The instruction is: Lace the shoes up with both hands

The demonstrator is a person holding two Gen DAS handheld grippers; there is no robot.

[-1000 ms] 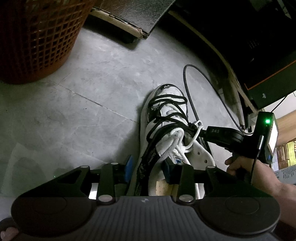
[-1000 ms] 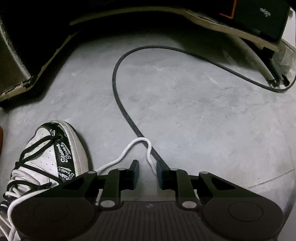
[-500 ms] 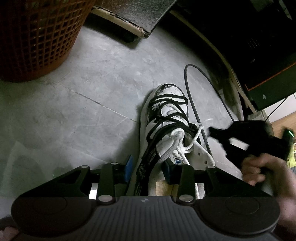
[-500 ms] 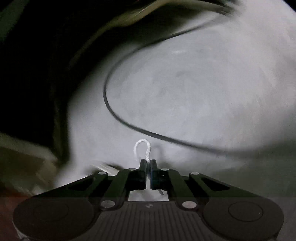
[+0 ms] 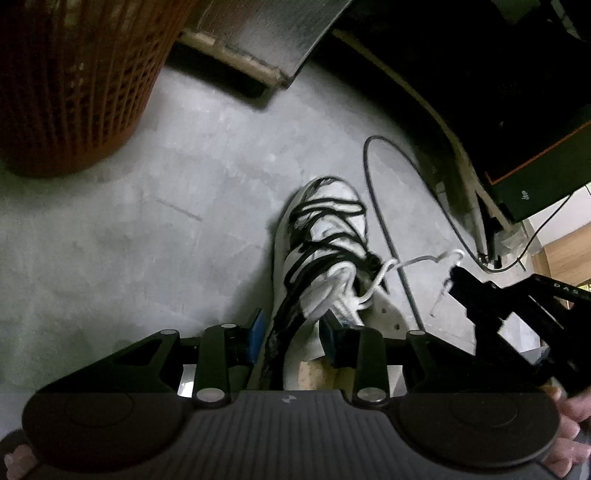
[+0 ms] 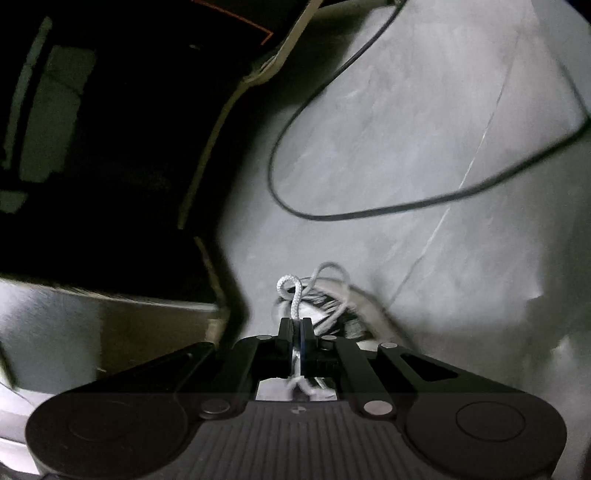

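A white shoe (image 5: 325, 236) with black and white laces lies on the grey floor, toe pointing away. My left gripper (image 5: 291, 332) straddles its ankle opening; the jaws are closing, the blue pads (image 5: 256, 326) squeezing the shoe's sides. To the shoe's right, my right gripper (image 5: 452, 275) is shut on the white lace (image 5: 417, 260), which runs taut from the eyelets, its tip dangling below. In the right wrist view the right gripper (image 6: 295, 326) pinches the white lace (image 6: 293, 295), a small loop sticking out past the fingertips. The shoe (image 6: 351, 306) is a blur behind them.
An orange mesh basket (image 5: 74, 85) stands at the far left. A black cable (image 5: 373, 206) loops on the floor right of the shoe, also the black cable (image 6: 369, 214). A dark board (image 5: 280, 33) and dark furniture (image 5: 517, 110) border the far side. A person's hand (image 5: 572, 417) holds the right gripper.
The right gripper shut on the white lace, rolled, and pulled it rightward away from the shoe, drawing it taut. The left gripper stayed on the shoe, its jaws slightly narrower.
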